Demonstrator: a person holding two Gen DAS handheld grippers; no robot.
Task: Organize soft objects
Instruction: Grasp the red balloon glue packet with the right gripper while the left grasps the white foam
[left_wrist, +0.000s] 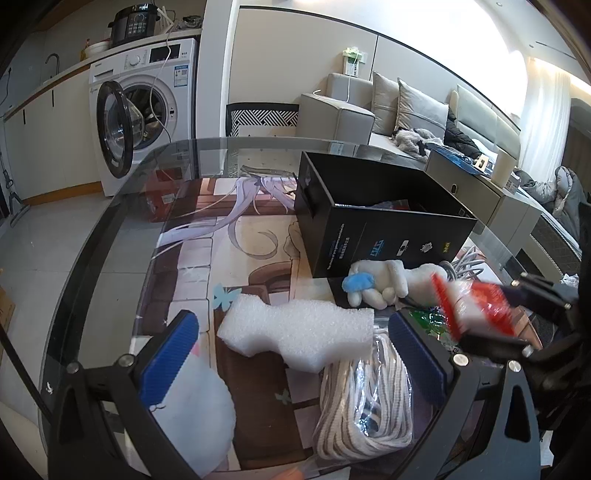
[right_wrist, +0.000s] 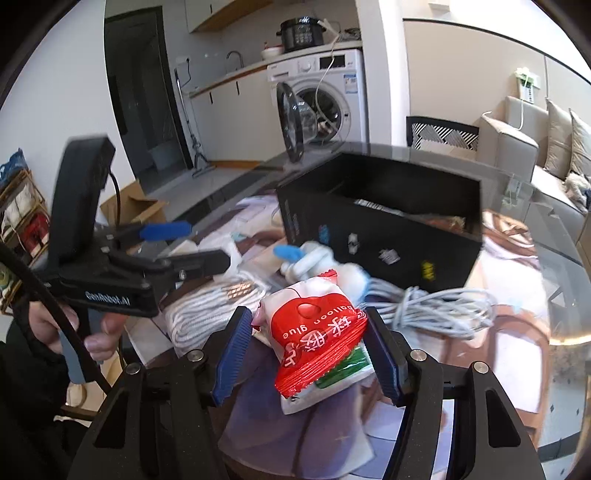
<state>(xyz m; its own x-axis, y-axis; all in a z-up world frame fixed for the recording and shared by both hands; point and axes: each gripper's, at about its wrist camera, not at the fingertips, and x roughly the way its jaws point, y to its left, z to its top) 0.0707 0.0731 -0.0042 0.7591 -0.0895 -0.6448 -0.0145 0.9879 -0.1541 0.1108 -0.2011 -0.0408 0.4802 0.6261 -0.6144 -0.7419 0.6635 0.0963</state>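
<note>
My right gripper (right_wrist: 310, 347) is shut on a red and white balloon glue packet (right_wrist: 317, 339) and holds it above the table, near the black box (right_wrist: 373, 229). The packet shows blurred in the left wrist view (left_wrist: 469, 306). My left gripper (left_wrist: 291, 350) is open and empty over a white foam block (left_wrist: 299, 332) and a bundle of white rope (left_wrist: 365, 398). A white plush toy with a blue part (left_wrist: 376, 284) lies in front of the box. A white fluffy pad (left_wrist: 195, 406) lies under my left finger.
A coil of grey cable (right_wrist: 436, 310) lies right of the plush toy. The glass table (left_wrist: 122, 229) carries a printed mat. A washing machine (left_wrist: 144, 110) with its door open stands behind, and a sofa (left_wrist: 406, 110) at the right.
</note>
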